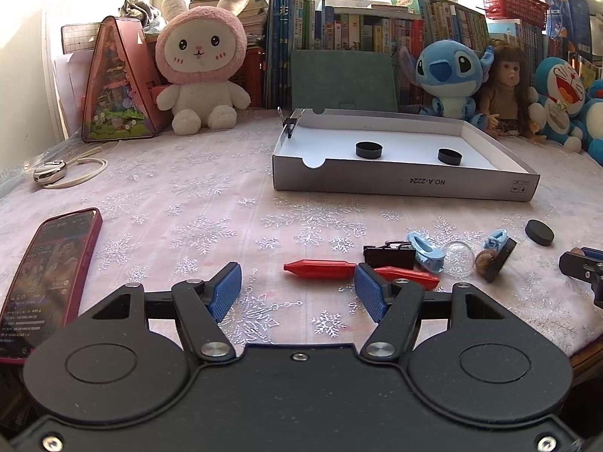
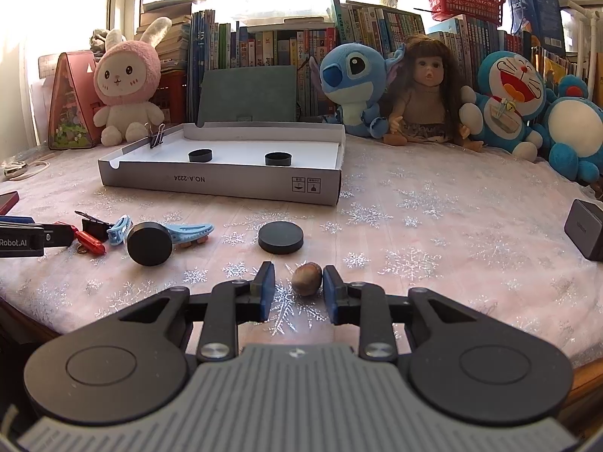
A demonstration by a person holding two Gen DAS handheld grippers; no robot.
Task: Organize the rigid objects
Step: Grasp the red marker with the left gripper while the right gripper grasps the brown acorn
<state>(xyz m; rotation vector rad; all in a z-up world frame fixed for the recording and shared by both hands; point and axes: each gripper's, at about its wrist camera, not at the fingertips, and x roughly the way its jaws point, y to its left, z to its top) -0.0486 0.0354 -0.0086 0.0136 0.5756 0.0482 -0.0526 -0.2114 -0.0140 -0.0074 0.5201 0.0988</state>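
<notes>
right wrist view: small brown oval nut (image 2: 308, 278) lies between the open right hand-held gripper (image 2: 297, 288) fingers, against its right pad.

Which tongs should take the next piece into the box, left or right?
Right. The right tongs are open with the brown nut already between their fingers, touching one. The left tongs are open and hold nothing, short of the red piece.

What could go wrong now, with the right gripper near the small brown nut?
The nut is round and sits against only one pad of the open right gripper, so closing may push it aside. The upright black disc leans on the blue clip; a bump from the left gripper might roll it.
</notes>
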